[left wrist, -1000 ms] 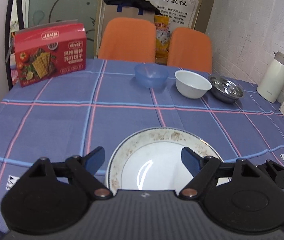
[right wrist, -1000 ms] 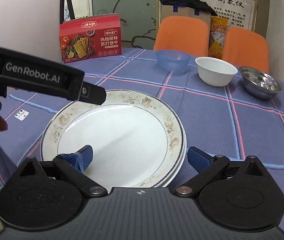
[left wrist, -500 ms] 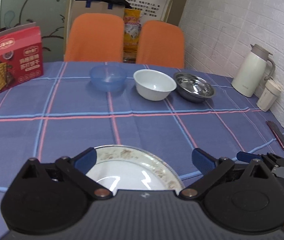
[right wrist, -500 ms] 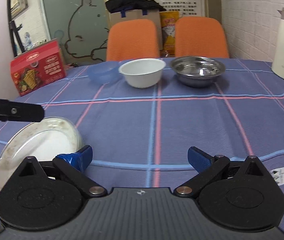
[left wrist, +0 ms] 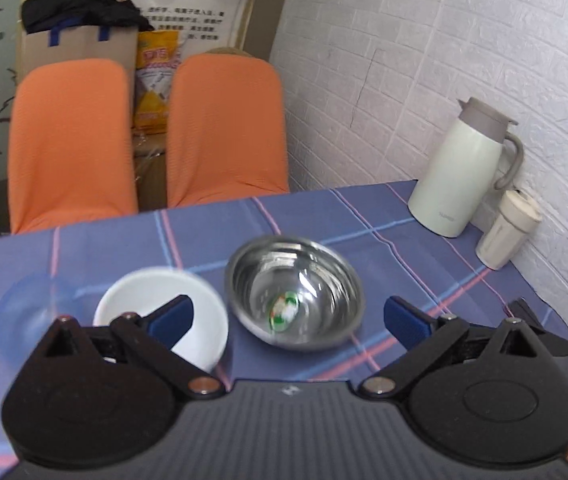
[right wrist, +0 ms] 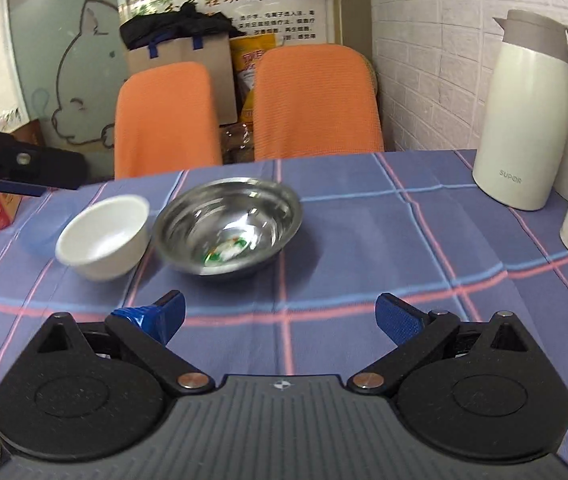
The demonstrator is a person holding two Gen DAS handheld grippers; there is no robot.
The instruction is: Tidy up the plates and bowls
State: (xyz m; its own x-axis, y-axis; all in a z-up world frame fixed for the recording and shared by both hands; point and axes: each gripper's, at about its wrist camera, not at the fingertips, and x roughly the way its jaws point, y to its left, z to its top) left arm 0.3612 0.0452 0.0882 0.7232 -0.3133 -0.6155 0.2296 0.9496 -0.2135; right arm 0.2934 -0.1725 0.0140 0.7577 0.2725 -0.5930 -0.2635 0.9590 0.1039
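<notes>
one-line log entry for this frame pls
left tongs: open, empty | right tongs: open, empty | nearest: steel bowl, white bowl beside it

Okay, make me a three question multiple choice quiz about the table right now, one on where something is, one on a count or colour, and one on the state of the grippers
1. Where does the white bowl sit relative to the steel bowl, seen from the right wrist camera?
A. To its left
B. Inside it
C. To its right, by the jug

2. How many orange chair backs stand behind the table?
A. One
B. Two
C. Four

3. What state are the two grippers in?
A. Both shut on bowls
B. Left shut on a plate, right open
C. Both open and holding nothing

Answers:
1. A, the white bowl stands beside the steel one on its left, with the blue bowl further left.
2. B, two chair backs show side by side.
3. C, the left gripper and right gripper each show spread fingers with only tablecloth or bowls beyond them.
</notes>
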